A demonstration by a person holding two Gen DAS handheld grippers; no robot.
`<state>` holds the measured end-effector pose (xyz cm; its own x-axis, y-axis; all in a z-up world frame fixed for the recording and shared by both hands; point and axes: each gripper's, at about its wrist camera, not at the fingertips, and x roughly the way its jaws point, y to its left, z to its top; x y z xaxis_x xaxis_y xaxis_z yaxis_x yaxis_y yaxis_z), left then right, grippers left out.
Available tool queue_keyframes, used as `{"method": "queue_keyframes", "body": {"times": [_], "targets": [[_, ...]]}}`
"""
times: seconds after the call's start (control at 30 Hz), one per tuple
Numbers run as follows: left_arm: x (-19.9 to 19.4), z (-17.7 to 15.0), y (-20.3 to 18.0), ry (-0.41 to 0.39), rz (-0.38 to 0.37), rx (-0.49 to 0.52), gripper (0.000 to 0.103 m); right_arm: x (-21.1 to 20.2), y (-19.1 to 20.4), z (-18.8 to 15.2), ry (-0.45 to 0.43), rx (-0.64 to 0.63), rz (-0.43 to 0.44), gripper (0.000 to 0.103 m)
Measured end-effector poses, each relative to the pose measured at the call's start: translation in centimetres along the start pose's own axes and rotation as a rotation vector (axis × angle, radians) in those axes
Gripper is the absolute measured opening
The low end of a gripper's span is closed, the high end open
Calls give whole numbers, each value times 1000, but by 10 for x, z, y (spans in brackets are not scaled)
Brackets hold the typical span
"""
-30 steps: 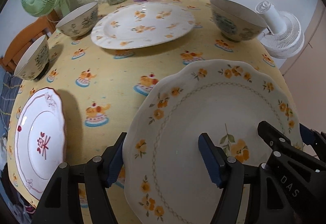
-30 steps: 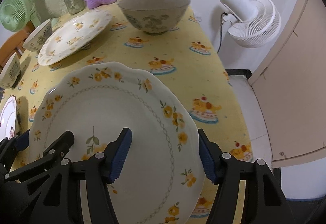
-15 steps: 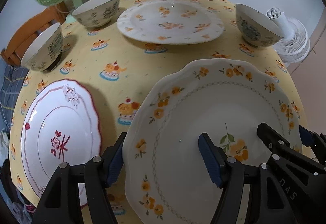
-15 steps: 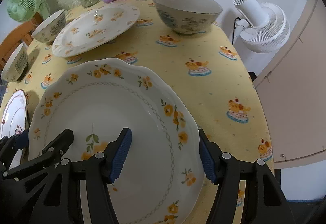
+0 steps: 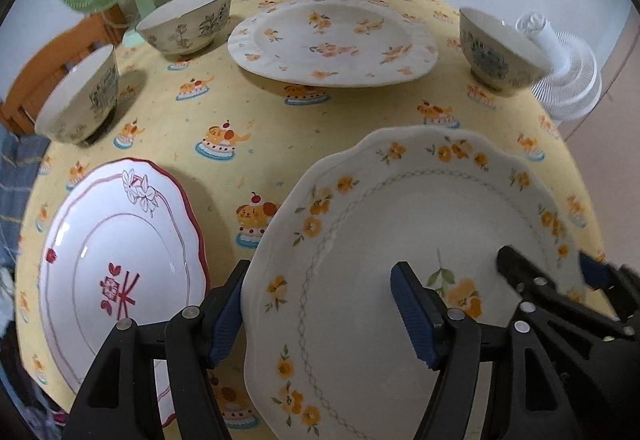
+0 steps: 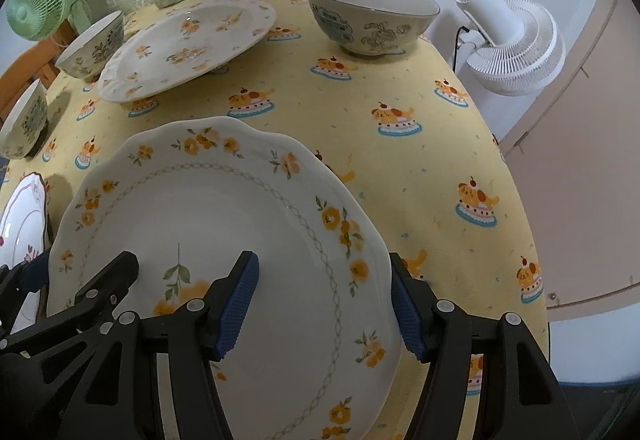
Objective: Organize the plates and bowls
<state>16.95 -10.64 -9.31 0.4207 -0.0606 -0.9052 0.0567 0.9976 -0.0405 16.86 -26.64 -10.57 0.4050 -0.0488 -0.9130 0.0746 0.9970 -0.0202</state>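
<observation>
1. Your left claw [image 5: 320, 308] and right claw [image 6: 324, 300] each straddle one side of the flowered plate [image 5: 420, 240], rim between spread fingers; contact unclear.
2. Keep it level above the table [image 6: 400, 119].
3. Stack it on the large plate [image 5: 332, 39].

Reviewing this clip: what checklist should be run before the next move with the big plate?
1. Both tongs on the held plate: left tongs straddle its left rim, right tongs its right rim. Ok.
2. Firm hold: both jaws stand wide and pad pressure is not visible. Cannot tell.
3. Held plate clear of the table: cannot tell.
4. Far plate bare, free for stacking: ok.
5. Way to the far plate clear: only cloth lies between. Ok.
6. Red-rimmed plate close beside the left tongs: not ok, mind it.
</observation>
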Motion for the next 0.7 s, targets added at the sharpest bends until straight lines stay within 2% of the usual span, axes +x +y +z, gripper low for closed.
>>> {"method": "queue_keyframes", "body": {"times": [0.17,0.4,0.53,0.7], "targets": [[-15,6,5,-55,0,15,79,-13,4,5,-45,-4,-10,69],[-35,19,25,-89,-32,6,89,-38,9,14,-88,43,-5,79],[-43,30,43,-88,-58,3,91,-53,19,21,-122,68,-1,83],[-53,43,61,-125,-52,33,92,-65,38,31,-158,79,2,84]]}}
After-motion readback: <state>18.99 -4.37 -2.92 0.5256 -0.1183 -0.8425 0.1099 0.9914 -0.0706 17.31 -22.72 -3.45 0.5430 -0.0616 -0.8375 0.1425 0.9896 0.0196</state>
